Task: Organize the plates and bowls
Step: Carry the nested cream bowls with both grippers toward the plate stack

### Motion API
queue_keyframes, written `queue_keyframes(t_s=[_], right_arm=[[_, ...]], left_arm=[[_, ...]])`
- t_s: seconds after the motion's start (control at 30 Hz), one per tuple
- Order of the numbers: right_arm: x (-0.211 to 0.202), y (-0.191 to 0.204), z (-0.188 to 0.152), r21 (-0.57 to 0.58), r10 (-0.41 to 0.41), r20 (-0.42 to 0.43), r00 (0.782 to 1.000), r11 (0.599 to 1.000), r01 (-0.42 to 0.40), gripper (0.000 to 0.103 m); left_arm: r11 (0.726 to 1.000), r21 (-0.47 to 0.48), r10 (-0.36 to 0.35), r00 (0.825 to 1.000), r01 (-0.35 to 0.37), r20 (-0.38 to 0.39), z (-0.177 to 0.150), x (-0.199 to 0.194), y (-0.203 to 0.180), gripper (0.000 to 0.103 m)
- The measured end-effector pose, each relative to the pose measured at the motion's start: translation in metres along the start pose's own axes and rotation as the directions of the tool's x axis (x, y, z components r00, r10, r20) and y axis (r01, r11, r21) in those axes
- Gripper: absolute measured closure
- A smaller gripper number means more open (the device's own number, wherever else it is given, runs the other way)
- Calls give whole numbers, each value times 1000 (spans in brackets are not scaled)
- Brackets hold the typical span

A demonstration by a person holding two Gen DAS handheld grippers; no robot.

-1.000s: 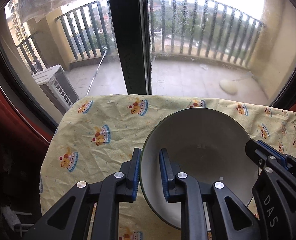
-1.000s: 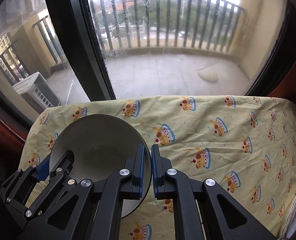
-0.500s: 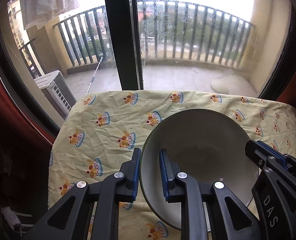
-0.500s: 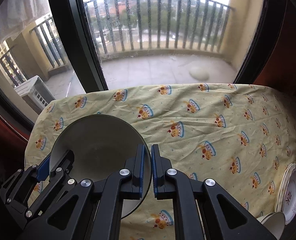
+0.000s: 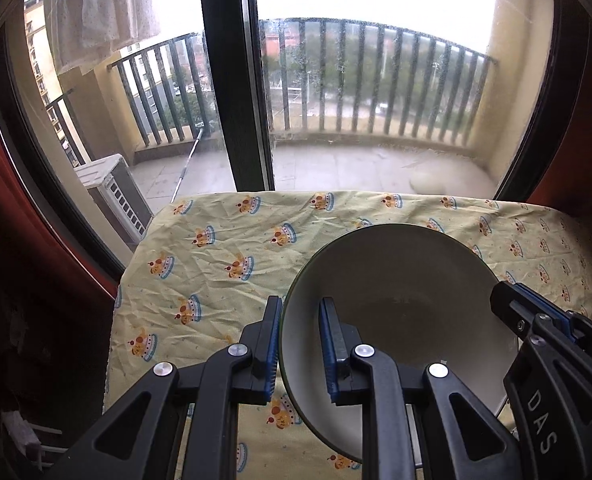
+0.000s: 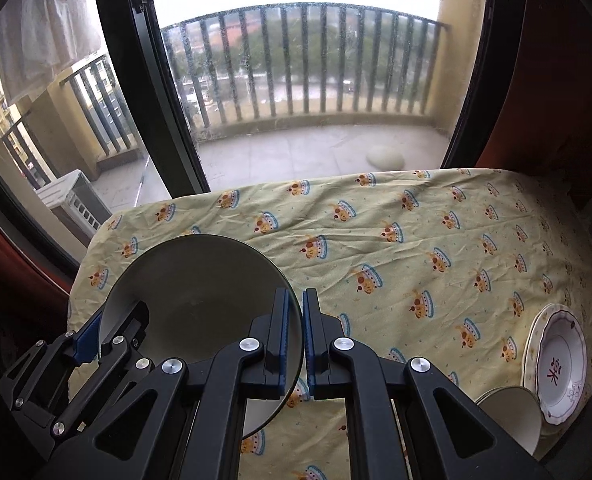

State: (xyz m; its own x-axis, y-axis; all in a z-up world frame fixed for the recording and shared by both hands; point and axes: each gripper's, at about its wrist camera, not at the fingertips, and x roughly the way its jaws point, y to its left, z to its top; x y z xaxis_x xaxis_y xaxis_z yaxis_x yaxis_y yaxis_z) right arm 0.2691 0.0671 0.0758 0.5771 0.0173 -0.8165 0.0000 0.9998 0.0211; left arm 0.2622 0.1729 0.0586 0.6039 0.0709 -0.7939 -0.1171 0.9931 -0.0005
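A: Right, count entry. How many dishes do you have?

B: One grey bowl (image 5: 407, 292) in the air, held above the crown-print tablecloth (image 5: 216, 256). Your left gripper (image 5: 299, 344) pinches its left rim, your right gripper (image 6: 294, 336) its right rim, both clamped narrow on the wall.

A: And on the cloth?

B: One patterned white plate (image 6: 559, 360) at the right edge, one pale bowl (image 6: 511, 412) touching it. Two grippers, three dishes.
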Motion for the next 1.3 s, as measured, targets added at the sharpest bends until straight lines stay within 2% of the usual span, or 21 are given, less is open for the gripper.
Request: queue_keyframes(t_s=[0.43, 0.83, 1.3], right_arm=[[-33, -59, -5, -48, 35, 35, 999, 998, -33, 93], [-46, -125, -11, -109, 56, 20, 998, 993, -54, 93], [-57, -197, -35, -105, 73, -7, 997, 992, -73, 93]], left_arm=[[999, -21, 35, 999, -35, 34, -15, -37, -57, 87], [997, -47, 65, 998, -64, 19, -33, -56, -122, 87], [997, -50, 65, 998, -64, 8, -64, -74, -185, 87]])
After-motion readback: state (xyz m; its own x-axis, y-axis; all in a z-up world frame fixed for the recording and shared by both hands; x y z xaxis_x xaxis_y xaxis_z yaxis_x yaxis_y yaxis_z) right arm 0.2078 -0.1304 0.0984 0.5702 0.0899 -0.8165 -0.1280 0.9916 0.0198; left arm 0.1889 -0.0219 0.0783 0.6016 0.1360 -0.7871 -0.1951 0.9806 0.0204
